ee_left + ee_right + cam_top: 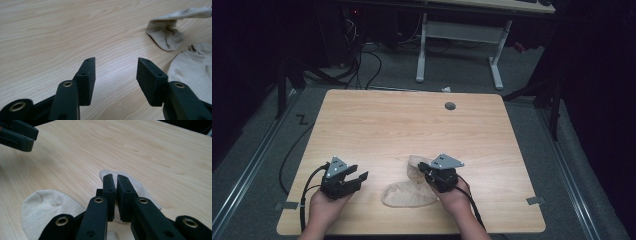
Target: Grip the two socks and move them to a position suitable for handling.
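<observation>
- Wooden table (412,120), with two beige socks at its six o'clock edge.
- Flat sock (407,195) lies at seven o'clock from the lifted sock (414,165).
- Right gripper (115,180): jaws clamped on the lifted sock.
- Left gripper (116,67), nine o'clock of the socks: jaws wide apart, holding nothing.

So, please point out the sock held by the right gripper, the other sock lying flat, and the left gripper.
lifted sock (165,35), left gripper view, on its hanging bunched part.
flat sock (408,194), high view, on its middle.
left gripper (115,75), left gripper view, midway between its open fingertips.

Light wooden table (377,125) — two beige socks (408,195), crumpled
</observation>
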Action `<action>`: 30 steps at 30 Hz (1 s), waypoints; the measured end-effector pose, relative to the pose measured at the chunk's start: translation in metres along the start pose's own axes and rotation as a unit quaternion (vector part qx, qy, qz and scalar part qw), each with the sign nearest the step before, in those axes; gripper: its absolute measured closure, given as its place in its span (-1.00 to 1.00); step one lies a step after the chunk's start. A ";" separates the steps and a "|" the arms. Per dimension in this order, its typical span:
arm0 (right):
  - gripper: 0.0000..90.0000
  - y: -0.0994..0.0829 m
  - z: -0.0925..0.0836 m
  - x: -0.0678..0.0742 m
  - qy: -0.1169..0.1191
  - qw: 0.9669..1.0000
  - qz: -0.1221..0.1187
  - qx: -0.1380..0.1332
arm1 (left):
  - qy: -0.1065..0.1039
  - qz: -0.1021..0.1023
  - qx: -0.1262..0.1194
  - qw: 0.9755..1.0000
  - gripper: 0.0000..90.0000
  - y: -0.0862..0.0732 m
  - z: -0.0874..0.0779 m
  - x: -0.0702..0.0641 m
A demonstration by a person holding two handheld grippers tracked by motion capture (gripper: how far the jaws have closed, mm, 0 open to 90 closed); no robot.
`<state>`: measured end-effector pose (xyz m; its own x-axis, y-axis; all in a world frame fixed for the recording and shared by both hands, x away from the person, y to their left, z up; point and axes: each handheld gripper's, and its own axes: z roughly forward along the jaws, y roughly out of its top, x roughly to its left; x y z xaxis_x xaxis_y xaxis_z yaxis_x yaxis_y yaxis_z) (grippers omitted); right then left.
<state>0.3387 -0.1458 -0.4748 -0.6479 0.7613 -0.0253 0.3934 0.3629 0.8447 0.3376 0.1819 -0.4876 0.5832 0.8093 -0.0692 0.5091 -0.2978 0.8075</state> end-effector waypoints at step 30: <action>0.59 0.025 0.056 -0.080 -0.072 0.994 0.082 0.022 | -0.002 0.002 -0.001 1.000 0.13 -0.003 0.001 0.004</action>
<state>0.4372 -0.1678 -0.4814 -0.4743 0.8798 0.0313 0.5161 0.2491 0.8195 0.3386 0.1858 -0.4909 0.5883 0.8058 -0.0676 0.5055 -0.3012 0.8085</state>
